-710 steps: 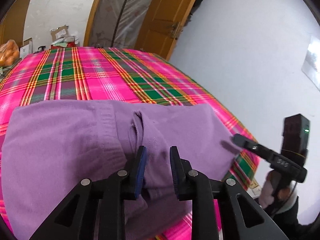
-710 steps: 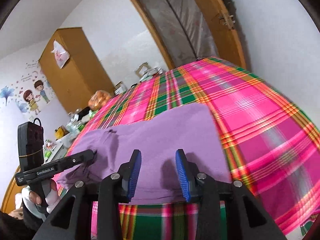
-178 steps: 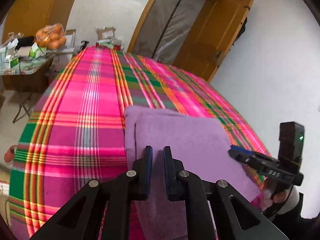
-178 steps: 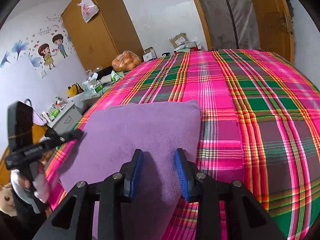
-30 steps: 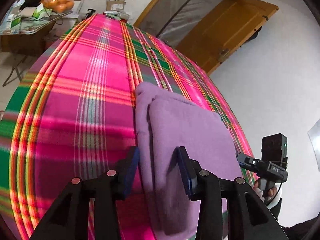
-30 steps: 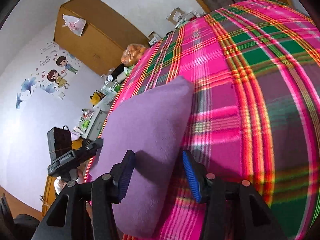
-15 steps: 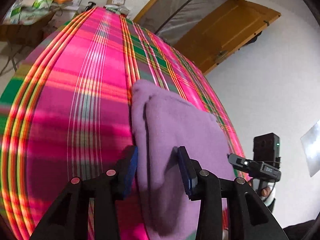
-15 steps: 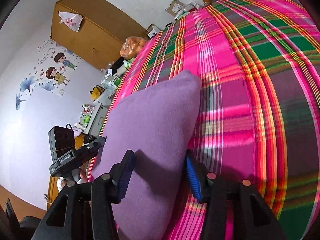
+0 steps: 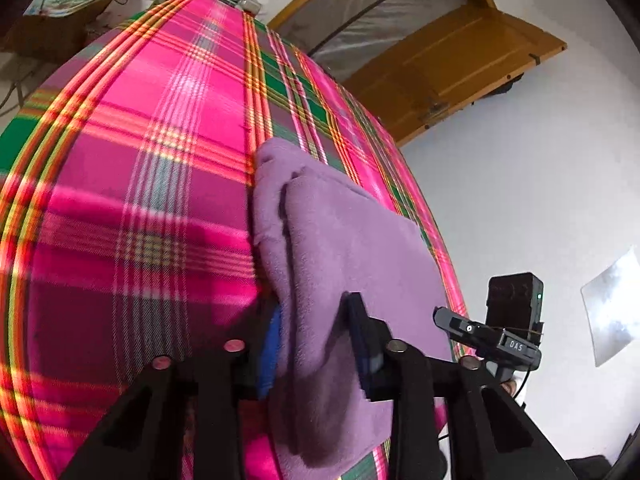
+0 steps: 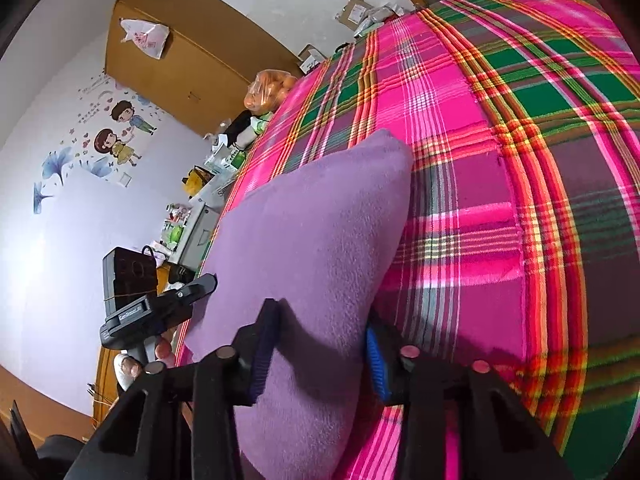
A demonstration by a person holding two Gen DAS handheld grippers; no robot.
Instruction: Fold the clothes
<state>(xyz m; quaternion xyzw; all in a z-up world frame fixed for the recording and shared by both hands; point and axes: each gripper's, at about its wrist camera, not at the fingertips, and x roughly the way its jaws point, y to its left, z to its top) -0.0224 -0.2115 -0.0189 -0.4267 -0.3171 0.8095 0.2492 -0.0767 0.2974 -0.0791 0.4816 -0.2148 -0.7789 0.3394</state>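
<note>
the folded purple garment (image 9: pixel 352 248) lay along the near edge of the plaid bedcover (image 9: pixel 160 128), its long side running from one claw to the other. the left claw (image 9: pixel 316 344) straddled one short end, the right claw (image 10: pixel 320 344) the other, both wide apart around the cloth and not yet pinching it, equally near. behind stood a wooden wardrobe (image 10: pixel 192 56) and a door (image 9: pixel 460 64).

A bed (image 9: pixel 140 184) covered in pink, green and yellow plaid cloth (image 10: pixel 500 160) carries everything. Directly on it lies a folded purple garment (image 9: pixel 352 248), stacked in layers near the bed's near edge. The garment's near side runs between the jaws in both wrist views; bare plaid stretches beyond them.
</note>
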